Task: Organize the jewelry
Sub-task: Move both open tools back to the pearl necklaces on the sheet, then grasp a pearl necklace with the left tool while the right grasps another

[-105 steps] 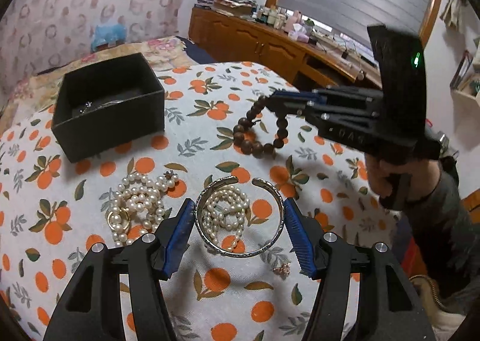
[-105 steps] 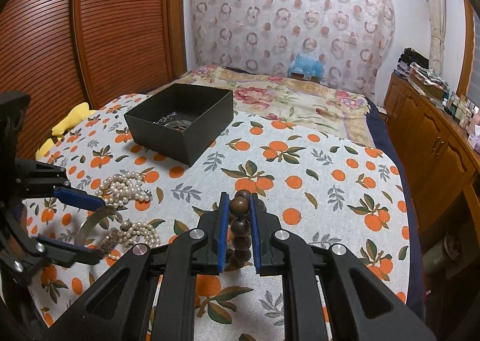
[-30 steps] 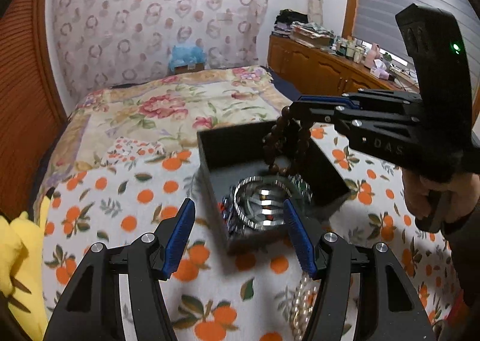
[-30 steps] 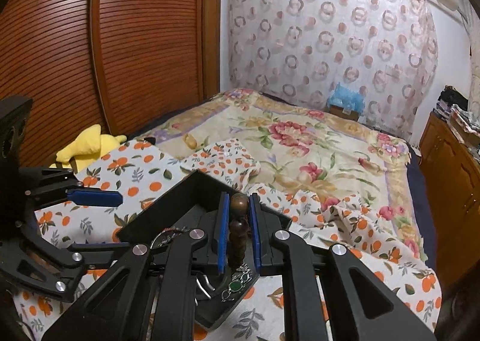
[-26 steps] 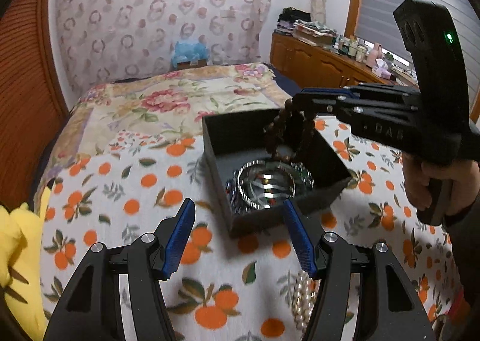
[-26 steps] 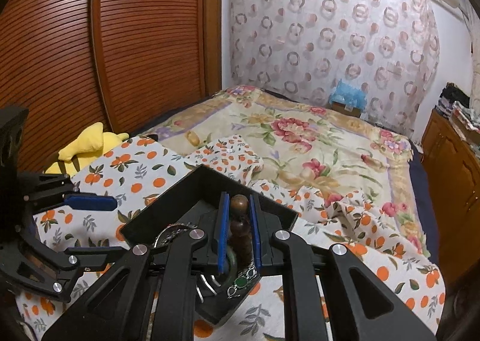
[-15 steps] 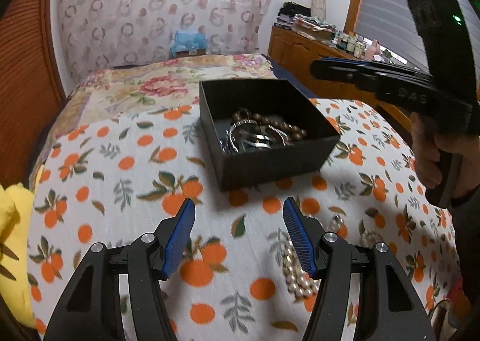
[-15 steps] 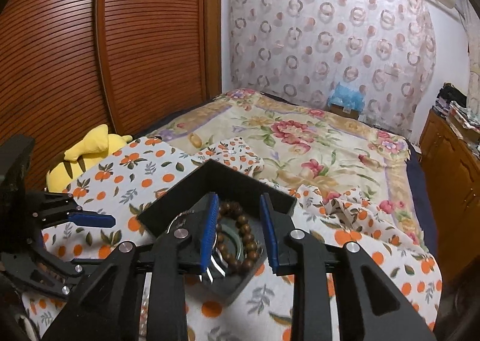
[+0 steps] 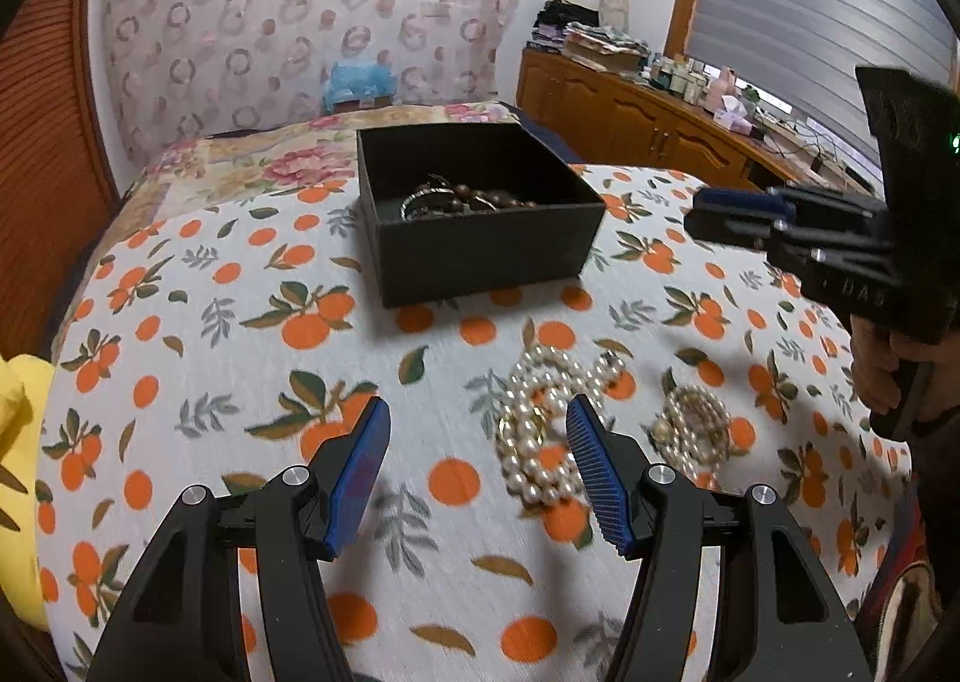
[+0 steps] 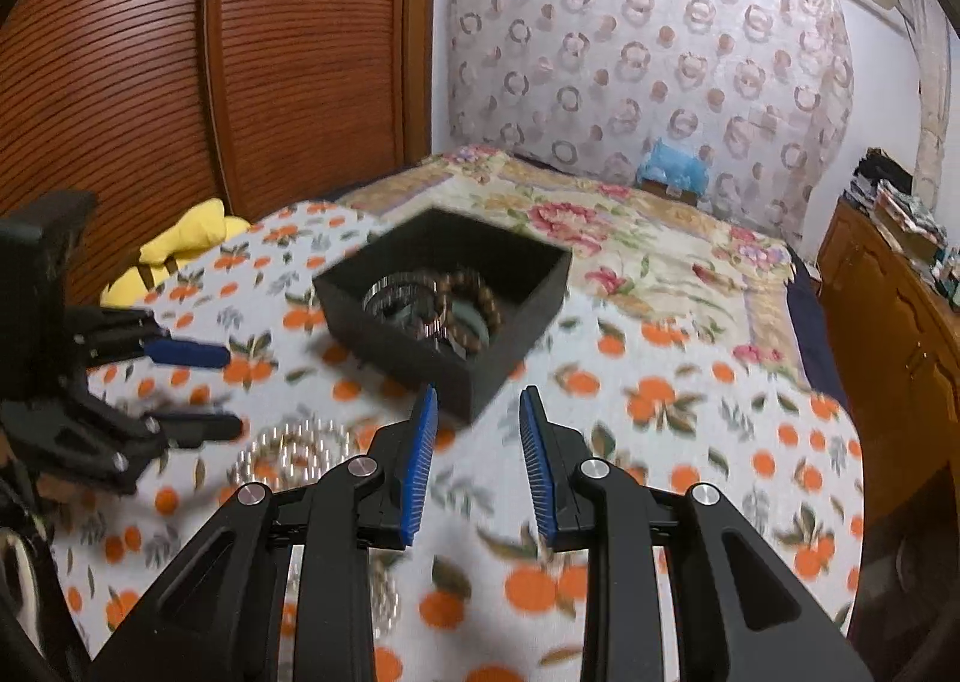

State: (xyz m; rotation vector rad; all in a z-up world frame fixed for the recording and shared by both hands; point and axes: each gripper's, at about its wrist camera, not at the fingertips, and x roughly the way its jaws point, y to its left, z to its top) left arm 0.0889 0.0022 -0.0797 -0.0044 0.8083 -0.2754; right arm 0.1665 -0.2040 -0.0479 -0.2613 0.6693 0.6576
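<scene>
Both grippers are hanging w/ jaws spread and nothing in them: left gripper is hovering over the orange-print cloth, right gripper is sitting just short of the black box. Brown bead bracelet is lying inside the box w/ silver bangles. Pearl strands are lying on the cloth near the left gripper's right finger, w/ a smaller pearl piece beside them.
</scene>
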